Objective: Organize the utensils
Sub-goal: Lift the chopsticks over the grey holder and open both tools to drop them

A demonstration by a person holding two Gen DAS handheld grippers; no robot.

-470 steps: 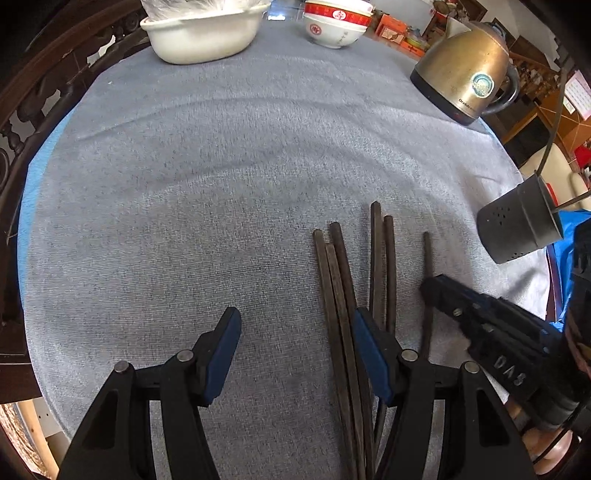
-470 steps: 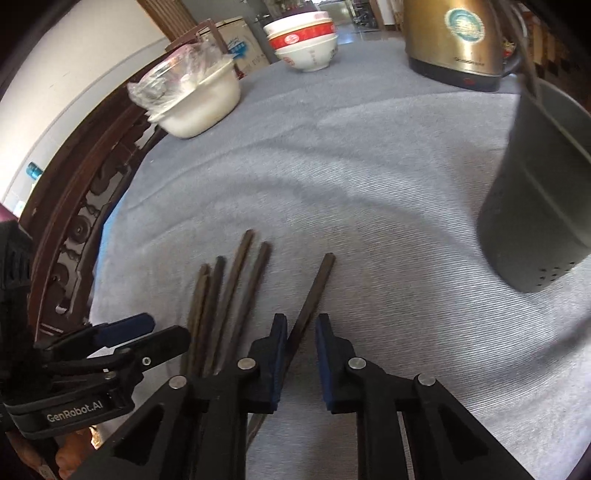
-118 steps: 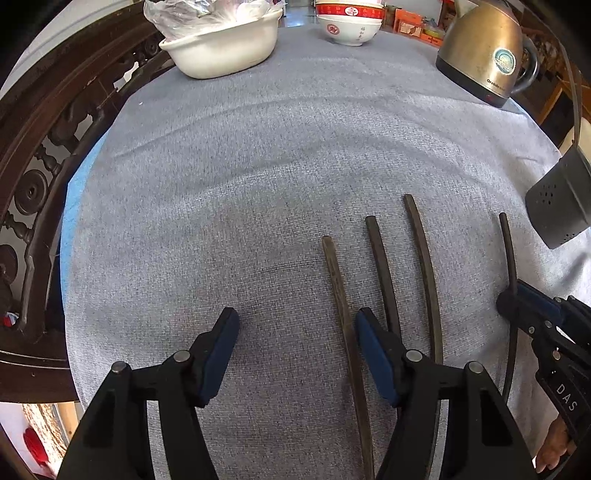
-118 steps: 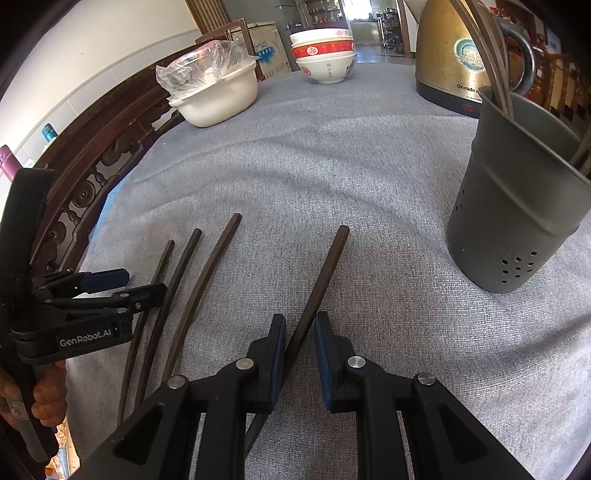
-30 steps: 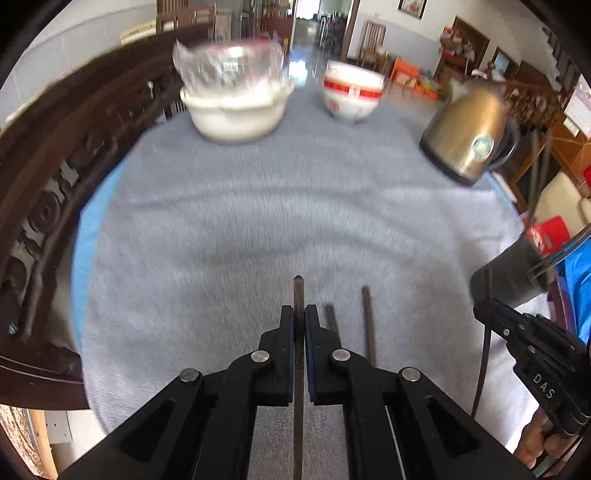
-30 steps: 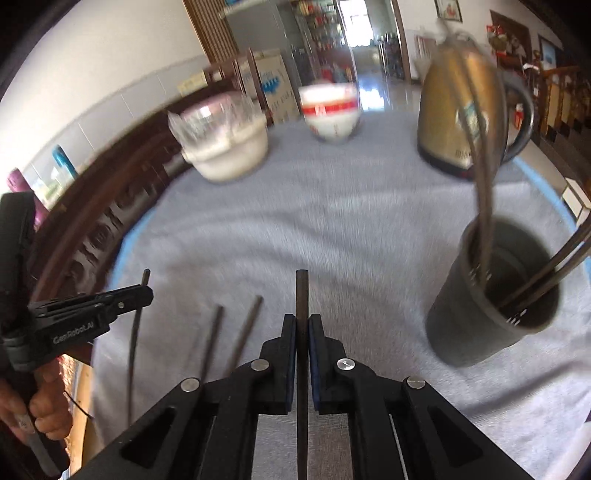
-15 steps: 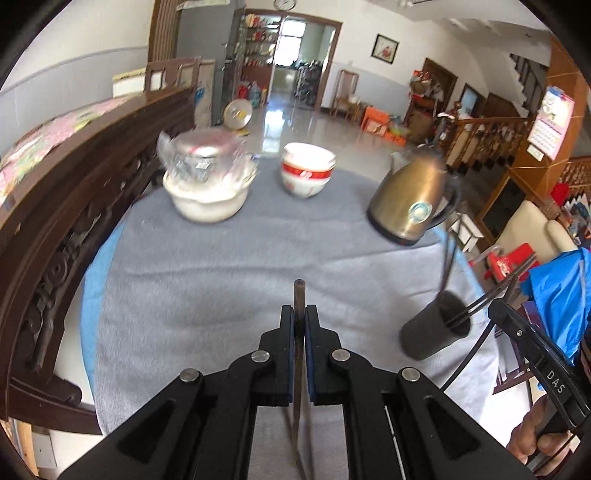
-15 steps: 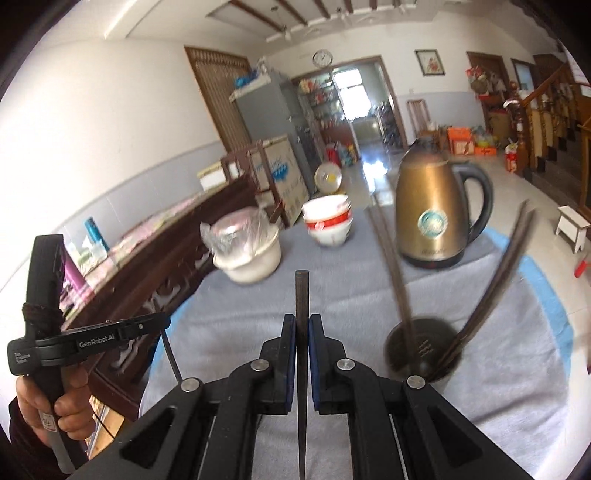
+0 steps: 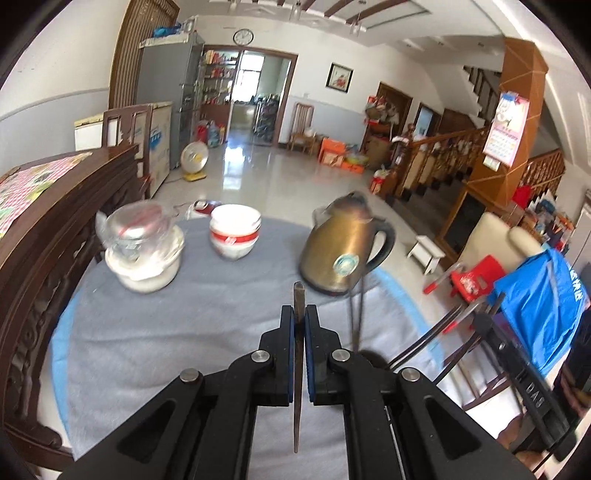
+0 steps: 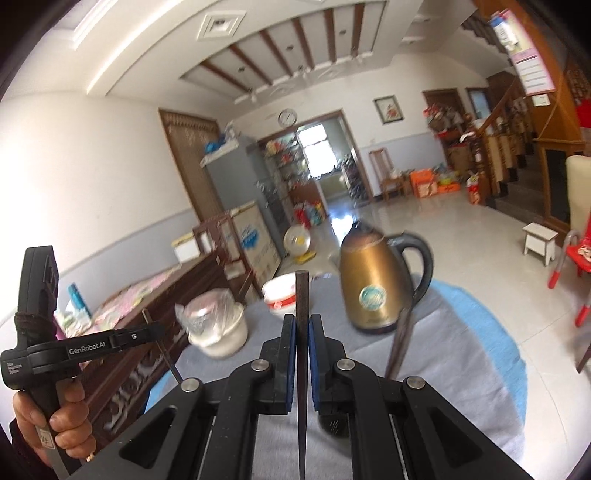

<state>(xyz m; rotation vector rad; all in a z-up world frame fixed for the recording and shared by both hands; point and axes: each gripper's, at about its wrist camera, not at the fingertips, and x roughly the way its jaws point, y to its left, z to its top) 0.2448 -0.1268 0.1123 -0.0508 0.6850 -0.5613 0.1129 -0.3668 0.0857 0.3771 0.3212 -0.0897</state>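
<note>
Above the grey-clothed table, each gripper is clamped on one dark chopstick lying lengthwise between its jaws, tip pointing away: left gripper, chopstick; right gripper, chopstick. Just below and right of the left gripper, the holder is mostly hidden, sticks leaning out. Both look about equally near.

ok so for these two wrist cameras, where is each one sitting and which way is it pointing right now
Left wrist: rides the left gripper, shut on a chopstick, facing over the grey tablecloth toward the hall; the right gripper shows at right.
Right wrist: rides the right gripper, shut on a chopstick, tilted higher toward the ceiling; the person's left hand shows at left.
Both share the gold kettle, red-banded bowl and wall clock.
</note>
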